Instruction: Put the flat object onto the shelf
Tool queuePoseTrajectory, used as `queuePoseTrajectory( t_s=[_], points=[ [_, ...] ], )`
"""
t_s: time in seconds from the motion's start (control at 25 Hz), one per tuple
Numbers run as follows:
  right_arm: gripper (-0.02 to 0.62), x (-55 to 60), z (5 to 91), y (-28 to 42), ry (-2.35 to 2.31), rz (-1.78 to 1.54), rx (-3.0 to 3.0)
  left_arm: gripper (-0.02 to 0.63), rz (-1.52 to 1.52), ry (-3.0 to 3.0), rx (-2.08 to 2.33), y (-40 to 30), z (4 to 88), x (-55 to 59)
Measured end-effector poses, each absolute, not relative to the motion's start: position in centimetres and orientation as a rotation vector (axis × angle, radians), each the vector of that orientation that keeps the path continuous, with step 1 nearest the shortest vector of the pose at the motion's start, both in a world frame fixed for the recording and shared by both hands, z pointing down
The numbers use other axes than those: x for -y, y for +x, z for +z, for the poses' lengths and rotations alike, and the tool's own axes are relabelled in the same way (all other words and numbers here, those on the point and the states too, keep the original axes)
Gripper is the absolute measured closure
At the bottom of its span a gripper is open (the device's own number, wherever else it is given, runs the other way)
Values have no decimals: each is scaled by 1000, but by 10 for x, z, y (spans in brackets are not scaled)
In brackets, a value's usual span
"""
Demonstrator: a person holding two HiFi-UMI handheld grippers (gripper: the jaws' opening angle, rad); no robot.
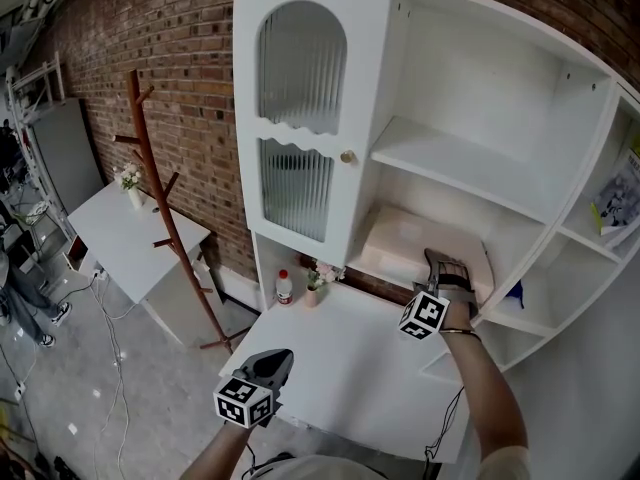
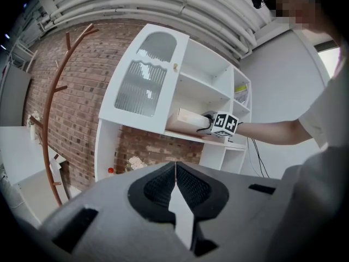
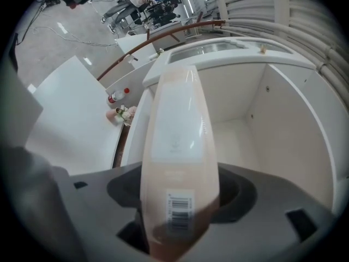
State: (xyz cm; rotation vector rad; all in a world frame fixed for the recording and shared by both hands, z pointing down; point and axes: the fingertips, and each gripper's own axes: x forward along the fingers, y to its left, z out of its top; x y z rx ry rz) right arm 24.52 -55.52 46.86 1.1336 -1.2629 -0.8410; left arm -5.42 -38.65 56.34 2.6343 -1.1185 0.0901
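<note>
The flat object (image 1: 405,240) is a pale peach and white box with a barcode on its near end. It lies in the lower compartment of the white shelf unit (image 1: 452,156), and my right gripper (image 1: 447,270) is shut on its near end. In the right gripper view the box (image 3: 175,119) runs forward from between the jaws into the compartment (image 3: 256,135). In the left gripper view the box (image 2: 187,119) rests on the shelf board. My left gripper (image 1: 268,366) hangs low over the table's front edge, shut and empty (image 2: 175,185).
A white table (image 1: 345,353) stands under the shelf unit, with a red-capped bottle (image 1: 284,288) and a small flower vase (image 1: 314,286) at its back. The ribbed-glass cabinet door (image 1: 300,118) is at the left. A wooden coat rack (image 1: 165,218) and another white table (image 1: 120,233) stand further left.
</note>
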Motion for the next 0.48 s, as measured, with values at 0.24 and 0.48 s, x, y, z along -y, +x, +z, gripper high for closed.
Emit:
queuePoseTrajectory(
  t_s=[0.24, 0.48],
  points=[
    [305, 566, 477, 250, 1085, -769, 1300, 578, 99, 2618, 1123, -55, 570, 384],
    [276, 559, 490, 242, 1016, -598, 1420, 578, 100, 2600, 1136, -59, 573, 383]
  ],
)
